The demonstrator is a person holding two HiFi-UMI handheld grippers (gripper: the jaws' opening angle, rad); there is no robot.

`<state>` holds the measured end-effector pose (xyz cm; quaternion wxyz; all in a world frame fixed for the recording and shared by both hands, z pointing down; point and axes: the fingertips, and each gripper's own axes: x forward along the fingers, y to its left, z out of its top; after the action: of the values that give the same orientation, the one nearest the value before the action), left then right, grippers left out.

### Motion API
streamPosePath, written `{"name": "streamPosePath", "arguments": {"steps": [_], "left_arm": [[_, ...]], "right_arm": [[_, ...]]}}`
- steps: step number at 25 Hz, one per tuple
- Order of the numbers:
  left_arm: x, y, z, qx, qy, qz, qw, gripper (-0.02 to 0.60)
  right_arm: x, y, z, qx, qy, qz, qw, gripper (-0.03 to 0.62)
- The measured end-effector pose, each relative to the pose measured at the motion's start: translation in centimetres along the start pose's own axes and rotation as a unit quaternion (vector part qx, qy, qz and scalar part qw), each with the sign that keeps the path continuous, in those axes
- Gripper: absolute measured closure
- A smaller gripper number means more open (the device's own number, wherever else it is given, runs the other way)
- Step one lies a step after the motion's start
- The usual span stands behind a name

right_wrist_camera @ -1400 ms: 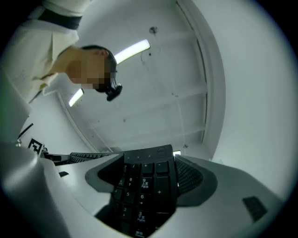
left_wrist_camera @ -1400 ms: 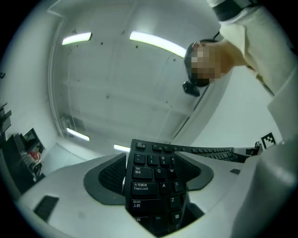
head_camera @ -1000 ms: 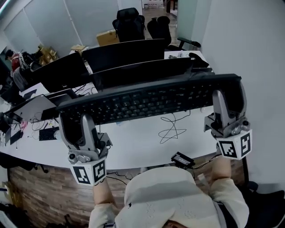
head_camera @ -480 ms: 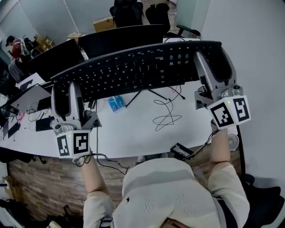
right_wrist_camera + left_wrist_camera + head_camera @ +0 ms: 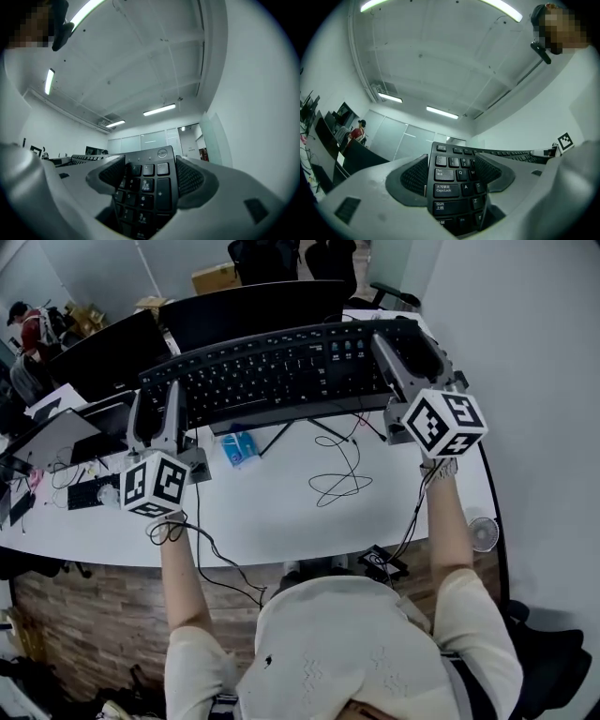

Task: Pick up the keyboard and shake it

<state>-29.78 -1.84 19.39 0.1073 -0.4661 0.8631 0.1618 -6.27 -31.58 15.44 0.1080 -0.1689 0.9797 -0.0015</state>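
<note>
A long black keyboard [image 5: 281, 371] is held up in the air above the white desk [image 5: 281, 512], its keys facing me. My left gripper [image 5: 161, 418] is shut on its left end; in the left gripper view the keyboard [image 5: 454, 187] sits clamped between the two grey jaws, Caps Lock and Shift keys showing. My right gripper [image 5: 405, 357] is shut on the right end, and the number pad of the keyboard [image 5: 145, 187] fills the gap between its jaws. Both gripper views point up at the ceiling.
Two dark monitors [image 5: 244, 310] stand behind the keyboard. On the desk lie a loose black cable [image 5: 342, 479], a small blue packet [image 5: 239, 448], a laptop [image 5: 56, 432] and another small keyboard [image 5: 84, 491] at left. A white wall [image 5: 525, 381] runs along the right.
The keyboard has swung away from me and down between the two grippers, its far edge tipping back. Both marker cubes have come up toward the camera. Both grips have held.
</note>
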Motion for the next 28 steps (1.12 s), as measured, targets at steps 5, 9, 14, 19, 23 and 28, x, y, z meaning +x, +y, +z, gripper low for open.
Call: {"name": "streamPosePath", "arguments": {"steps": [5, 9, 14, 19, 23, 28], "left_arm": [[0.7, 1.1, -4.6, -0.009, 0.045, -0.001, 0.9989, 0.282], [0.3, 1.3, -8.5, -0.013, 0.076, -0.002, 0.997, 0.282], [-0.9, 2.0, -12.5, -0.029, 0.104, 0.006, 0.9941, 0.282], [-1.5, 2.8, -15.2, -0.027, 0.128, 0.012, 0.9913, 0.282], [-2.3, 3.3, -17.7, -0.033, 0.152, 0.02, 0.9876, 0.282], [-2.7, 3.8, -20.7, -0.043, 0.178, 0.028, 0.9827, 0.282]], "right_arm": [[1.1, -1.2, -4.6, 0.011, 0.034, -0.009, 0.999, 0.272], [0.4, -2.3, -8.7, 0.023, 0.061, -0.019, 0.998, 0.272], [-0.1, -2.4, -12.3, 0.018, 0.079, -0.019, 0.997, 0.272], [-0.1, -2.7, -15.6, 0.034, 0.107, -0.022, 0.993, 0.272], [-0.3, -3.0, -18.4, 0.042, 0.134, -0.023, 0.99, 0.272], [-0.1, -3.6, -21.2, 0.048, 0.163, -0.026, 0.985, 0.272]]}}
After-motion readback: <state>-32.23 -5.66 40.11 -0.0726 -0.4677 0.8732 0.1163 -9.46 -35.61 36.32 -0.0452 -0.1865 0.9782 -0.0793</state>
